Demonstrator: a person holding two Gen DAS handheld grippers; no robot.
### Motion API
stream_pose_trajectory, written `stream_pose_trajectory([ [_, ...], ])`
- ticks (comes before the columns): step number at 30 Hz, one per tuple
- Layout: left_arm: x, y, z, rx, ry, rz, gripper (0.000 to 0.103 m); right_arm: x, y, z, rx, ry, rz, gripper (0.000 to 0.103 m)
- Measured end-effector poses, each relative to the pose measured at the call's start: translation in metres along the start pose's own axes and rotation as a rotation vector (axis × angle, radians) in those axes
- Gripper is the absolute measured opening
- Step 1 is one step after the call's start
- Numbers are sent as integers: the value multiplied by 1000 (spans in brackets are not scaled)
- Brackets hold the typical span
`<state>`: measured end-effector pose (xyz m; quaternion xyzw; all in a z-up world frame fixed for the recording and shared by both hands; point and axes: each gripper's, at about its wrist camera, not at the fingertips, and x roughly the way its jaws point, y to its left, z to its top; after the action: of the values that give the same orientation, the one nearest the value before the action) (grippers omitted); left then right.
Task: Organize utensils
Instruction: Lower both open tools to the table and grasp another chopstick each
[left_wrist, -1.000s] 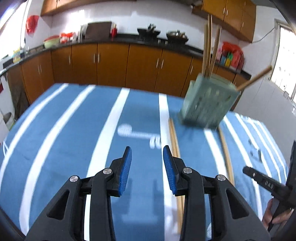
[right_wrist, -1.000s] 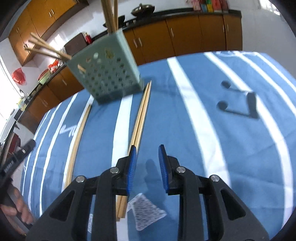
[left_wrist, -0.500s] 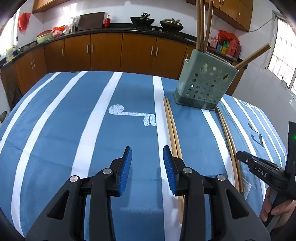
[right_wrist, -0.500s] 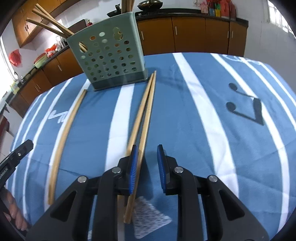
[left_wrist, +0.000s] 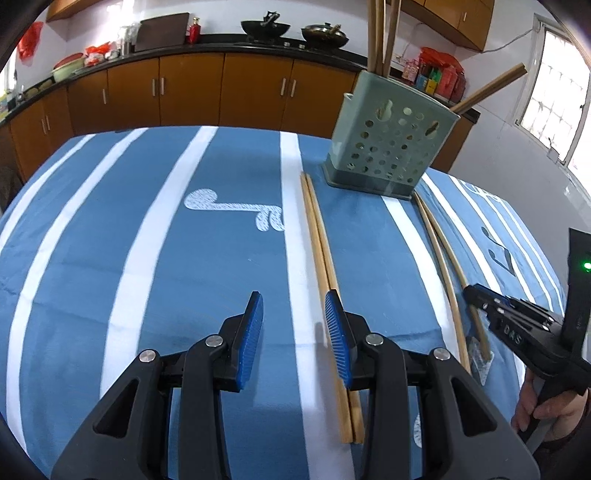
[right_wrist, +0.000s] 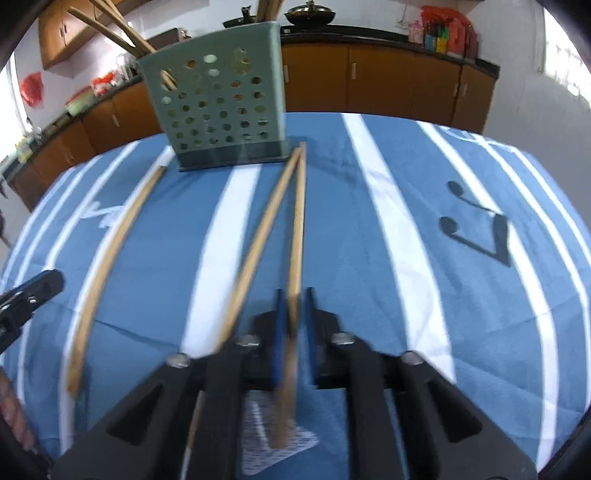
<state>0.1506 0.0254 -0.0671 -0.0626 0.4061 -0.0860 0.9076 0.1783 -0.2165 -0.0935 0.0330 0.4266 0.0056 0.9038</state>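
A green perforated utensil holder (left_wrist: 388, 147) stands at the far side of the blue striped cloth, with several wooden chopsticks upright in it; it also shows in the right wrist view (right_wrist: 218, 99). A pair of chopsticks (left_wrist: 321, 258) lies on the cloth just right of my open, empty left gripper (left_wrist: 293, 328). A second pair (left_wrist: 443, 266) lies further right. My right gripper (right_wrist: 294, 317) is shut on one chopstick (right_wrist: 298, 221) of that second pair; the other chopstick (right_wrist: 258, 240) lies beside it on the left.
The blue cloth with white stripes (left_wrist: 147, 258) covers the table. Brown kitchen cabinets (left_wrist: 184, 92) run along the back wall. A white printed patch (right_wrist: 273, 439) on the cloth lies under my right gripper. The right gripper's body shows in the left wrist view (left_wrist: 517, 325).
My right gripper has moved forward over the right chopstick pair and closed its jaws on one stick. My left gripper has drifted closer to the left pair and stays open.
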Motion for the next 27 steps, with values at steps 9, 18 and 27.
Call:
stream_pose_trajectory([
  [9,12,-18,-8,73,63,-8,30,0,-29,3,89,-2,-31,8],
  [18,20,-20,-5,103,67,59,28,0,-28,2,79,-8,-37,8],
  [27,27,-35,-8,161,51,107,19,-1,-24,0,60,-7,-25,12],
])
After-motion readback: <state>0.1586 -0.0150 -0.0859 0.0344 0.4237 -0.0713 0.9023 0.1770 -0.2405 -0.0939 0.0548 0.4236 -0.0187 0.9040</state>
